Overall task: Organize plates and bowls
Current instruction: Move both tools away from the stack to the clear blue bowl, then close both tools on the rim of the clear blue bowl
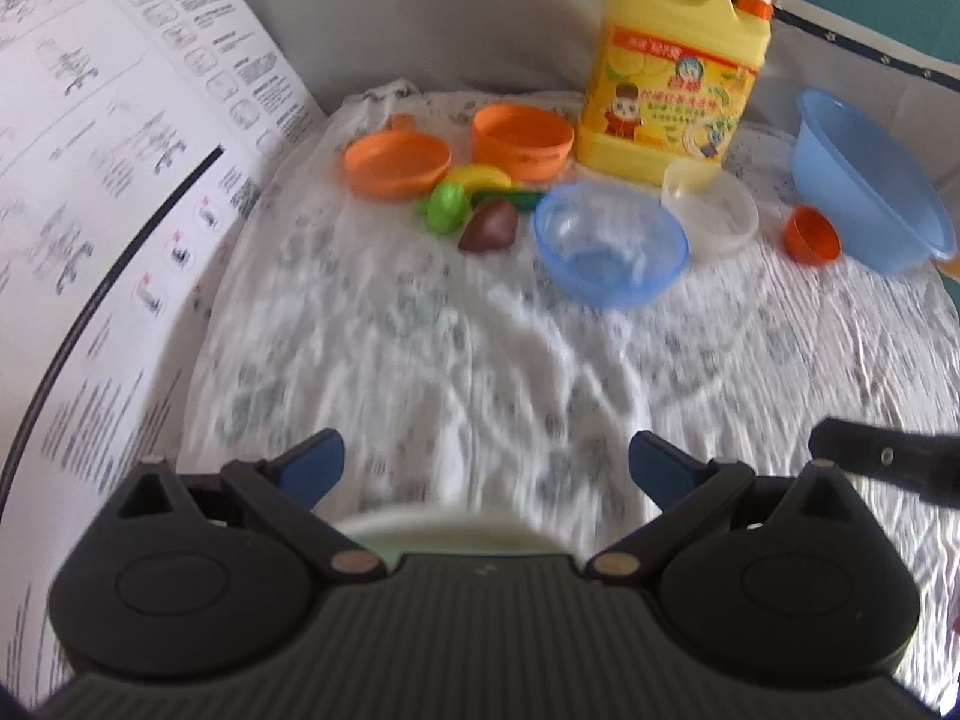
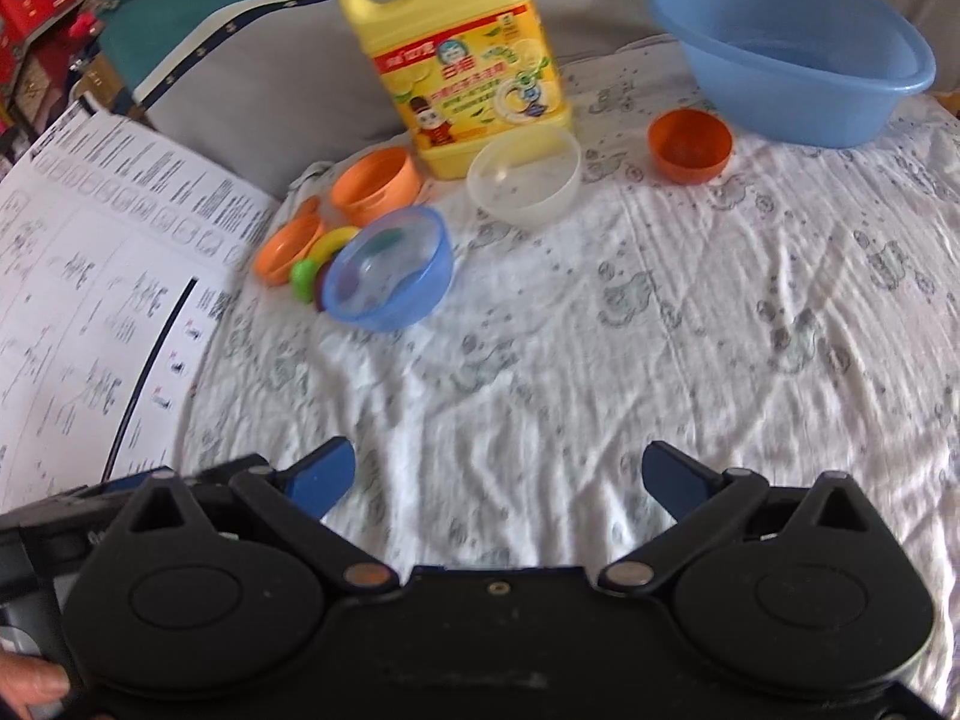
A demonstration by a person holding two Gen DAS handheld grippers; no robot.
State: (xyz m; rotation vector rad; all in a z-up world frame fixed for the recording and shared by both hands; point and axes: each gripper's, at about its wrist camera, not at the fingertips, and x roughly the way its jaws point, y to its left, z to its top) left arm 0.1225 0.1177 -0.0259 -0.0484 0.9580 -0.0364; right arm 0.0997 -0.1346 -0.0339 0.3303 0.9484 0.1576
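On a white patterned cloth [image 1: 480, 360] stand a clear blue bowl [image 1: 609, 243] [image 2: 387, 267], a clear white bowl [image 1: 711, 207] [image 2: 525, 177], a small orange bowl [image 1: 813, 234] [image 2: 690, 144], an orange plate [image 1: 396, 165] [image 2: 288, 249] and an orange round dish [image 1: 522, 141] [image 2: 375, 183]. My left gripper [image 1: 486, 468] is open near the cloth's front, far from all of them. A pale round rim [image 1: 450, 531] shows just under it. My right gripper [image 2: 498, 480] is open too, with nothing between its fingers.
A yellow detergent jug [image 1: 675, 60] [image 2: 462, 60] stands at the back. A large blue basin [image 1: 864, 180] [image 2: 792, 54] sits at the right. Toy fruit [image 1: 474, 207] lies between the orange plate and the blue bowl. A printed paper sheet [image 1: 90, 180] [image 2: 90, 276] lies left.
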